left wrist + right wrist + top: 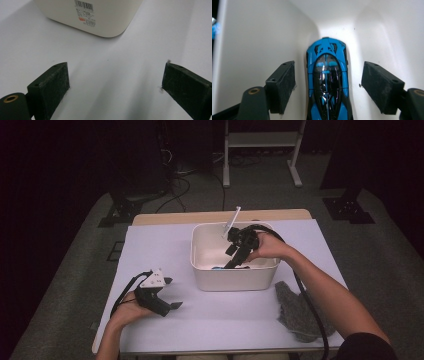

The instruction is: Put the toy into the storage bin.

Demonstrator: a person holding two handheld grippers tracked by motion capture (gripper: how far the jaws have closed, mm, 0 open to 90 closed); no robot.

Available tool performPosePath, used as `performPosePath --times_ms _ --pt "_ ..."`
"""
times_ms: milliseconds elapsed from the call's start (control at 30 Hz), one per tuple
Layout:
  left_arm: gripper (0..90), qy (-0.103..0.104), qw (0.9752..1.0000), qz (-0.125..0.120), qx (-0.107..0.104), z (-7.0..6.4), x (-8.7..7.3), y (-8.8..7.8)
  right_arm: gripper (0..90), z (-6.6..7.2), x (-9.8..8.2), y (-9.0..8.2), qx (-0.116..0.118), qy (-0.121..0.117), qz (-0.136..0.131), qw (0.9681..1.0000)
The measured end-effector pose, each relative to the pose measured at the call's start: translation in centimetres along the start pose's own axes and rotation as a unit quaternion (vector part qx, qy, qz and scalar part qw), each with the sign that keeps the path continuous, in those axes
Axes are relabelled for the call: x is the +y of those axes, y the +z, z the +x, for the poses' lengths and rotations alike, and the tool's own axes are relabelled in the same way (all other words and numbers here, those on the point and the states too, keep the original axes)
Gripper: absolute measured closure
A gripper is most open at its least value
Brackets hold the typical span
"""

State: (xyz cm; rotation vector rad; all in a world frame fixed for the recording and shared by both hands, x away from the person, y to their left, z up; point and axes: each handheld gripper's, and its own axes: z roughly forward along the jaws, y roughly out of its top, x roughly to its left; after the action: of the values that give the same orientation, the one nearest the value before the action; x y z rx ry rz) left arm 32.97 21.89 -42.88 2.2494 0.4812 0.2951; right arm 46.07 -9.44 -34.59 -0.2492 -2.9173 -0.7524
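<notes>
Table with pale sheet [165, 245]: work surface. White bin [235, 277], frame centre: holds blue toy car [327, 82] on its floor, near a wall. Grey cloth [299, 312], lower right, untouched. Right gripper [328, 86], inside the bin: jaws wide, straddling the car, pads clear of it; grasp and lift judged still to come. Left gripper [115, 85], lower left: wide, empty, resting on sheet.

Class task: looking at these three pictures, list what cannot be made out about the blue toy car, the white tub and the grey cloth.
- Blue toy car: rear cut off by the right gripper view's bottom edge.
- White tub: label print too small, left gripper view.
- Grey cloth: part hidden under forearm and cable, high view.
</notes>
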Motion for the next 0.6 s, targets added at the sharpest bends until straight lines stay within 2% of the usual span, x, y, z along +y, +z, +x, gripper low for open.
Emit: performPosePath --times_ms 133,433,600 --pt "7.0 0.003 1.0 0.002 0.0 -0.1 0.0 0.1 25.8 0.3 -0.1 -1.4 -0.007 0.008 -0.021 0.9997" --pt "7.0 0.008 1.0 -0.002 -0.002 -0.3 0.2 0.0 25.1 1.1 -0.7 -3.7 -0.025 0.008 -0.046 0.9986" --pt "7.0 0.006 1.0 -0.004 0.001 -0.2 0.2 -0.1 24.9 1.6 -1.0 -4.8 -0.033 0.008 -0.051 0.9981"
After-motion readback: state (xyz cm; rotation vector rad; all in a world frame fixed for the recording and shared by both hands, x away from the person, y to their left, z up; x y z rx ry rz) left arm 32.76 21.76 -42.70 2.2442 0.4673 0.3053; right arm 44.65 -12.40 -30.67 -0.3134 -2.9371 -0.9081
